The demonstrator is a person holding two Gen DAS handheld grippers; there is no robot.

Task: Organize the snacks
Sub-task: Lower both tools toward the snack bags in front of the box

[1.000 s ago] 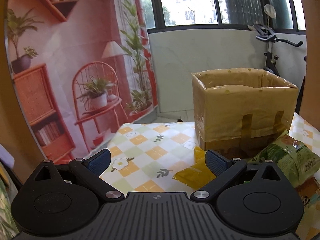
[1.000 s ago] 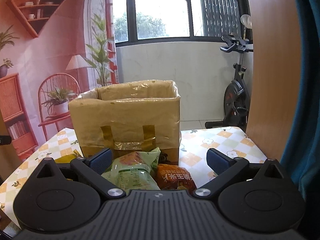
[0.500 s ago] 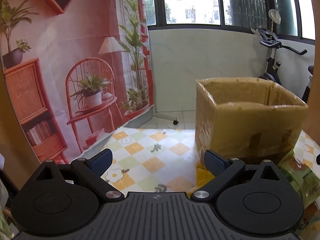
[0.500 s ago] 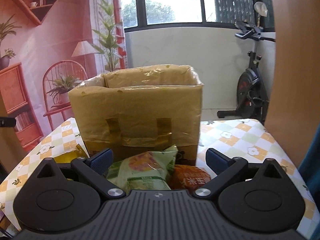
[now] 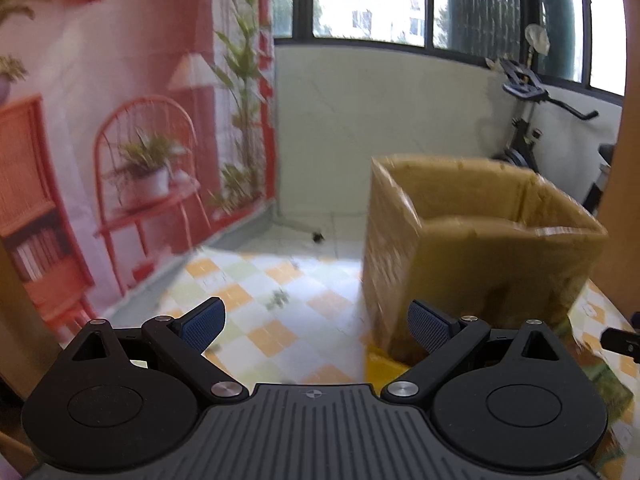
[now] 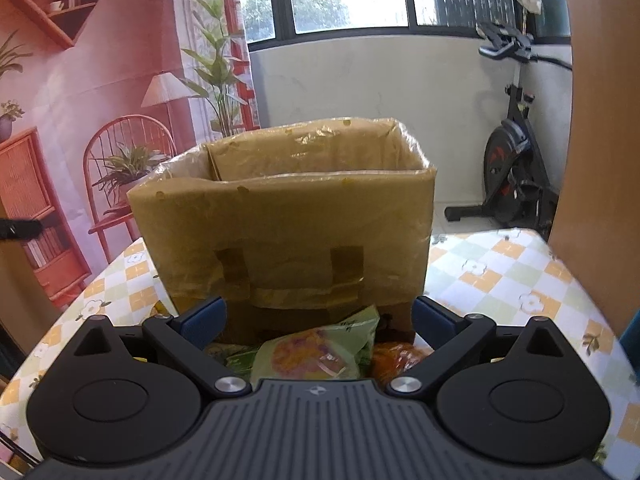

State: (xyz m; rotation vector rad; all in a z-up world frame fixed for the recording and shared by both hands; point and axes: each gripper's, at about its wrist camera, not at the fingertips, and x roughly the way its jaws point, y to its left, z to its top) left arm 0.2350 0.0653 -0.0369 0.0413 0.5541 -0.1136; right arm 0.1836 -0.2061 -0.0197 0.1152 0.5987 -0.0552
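Both tongs gape wide and hold nothing: the left gripper [image 5: 316, 326] over the table [image 5: 256, 304], the right gripper [image 6: 318, 316] above a green snack bag [image 6: 316, 354] before the cardboard box [image 6: 288, 236].

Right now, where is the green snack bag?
In the right wrist view, the green snack bag lies low and central between the open right gripper fingers, against the cardboard box front, left of an orange packet.

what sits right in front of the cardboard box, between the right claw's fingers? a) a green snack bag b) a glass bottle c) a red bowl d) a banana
a, a green snack bag lies on the table against the cardboard box, inside the open right claw.
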